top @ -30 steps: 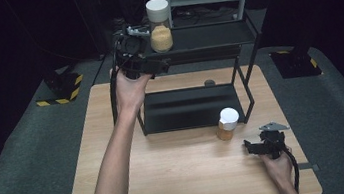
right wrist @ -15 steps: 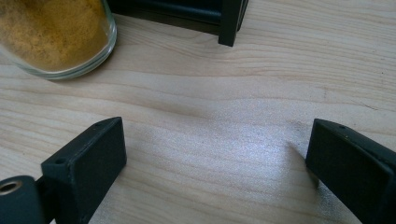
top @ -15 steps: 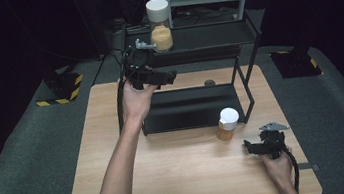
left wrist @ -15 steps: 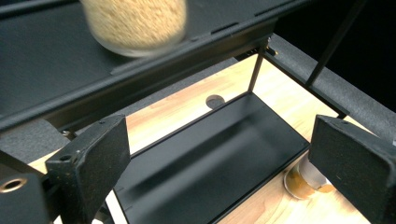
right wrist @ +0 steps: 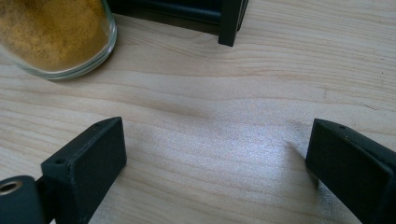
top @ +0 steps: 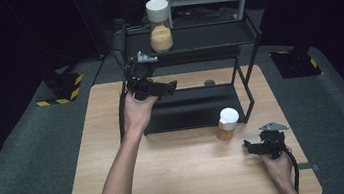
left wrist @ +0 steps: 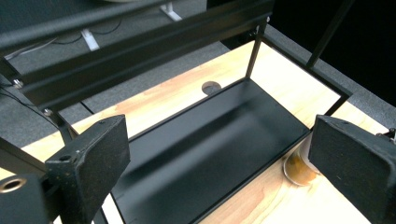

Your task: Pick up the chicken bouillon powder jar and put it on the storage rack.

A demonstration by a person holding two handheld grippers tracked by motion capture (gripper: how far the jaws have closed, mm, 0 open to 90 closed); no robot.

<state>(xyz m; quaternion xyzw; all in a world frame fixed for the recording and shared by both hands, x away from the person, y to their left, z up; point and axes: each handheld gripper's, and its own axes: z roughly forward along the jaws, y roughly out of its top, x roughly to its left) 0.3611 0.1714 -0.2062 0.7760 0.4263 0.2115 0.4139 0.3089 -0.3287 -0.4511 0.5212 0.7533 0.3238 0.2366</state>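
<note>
A tall white-lidded jar (top: 159,25) of orange powder stands on the top shelf of a black rack (top: 192,39). A smaller jar of the same kind (top: 227,124) stands on the wooden table by the rack's front right leg. My left gripper (top: 167,87) hovers at the left end of the rack's lower tray (top: 187,111). In the left gripper view its jaws (left wrist: 219,140) stand wide open with nothing between them, over the tray (left wrist: 187,154). My right gripper (top: 247,146) rests low on the table, right of the small jar (right wrist: 51,32), open (right wrist: 215,140) over bare wood.
The rack's front right foot (right wrist: 231,21) stands just beyond the right gripper. A round hole (top: 209,82) in the table lies behind the tray. The table's front half (top: 180,176) is bare wood. Dark carpet surrounds the table.
My left gripper has come down from top-shelf level beside the tall jar to the height of the lower tray, still open. The right gripper has stayed put.
</note>
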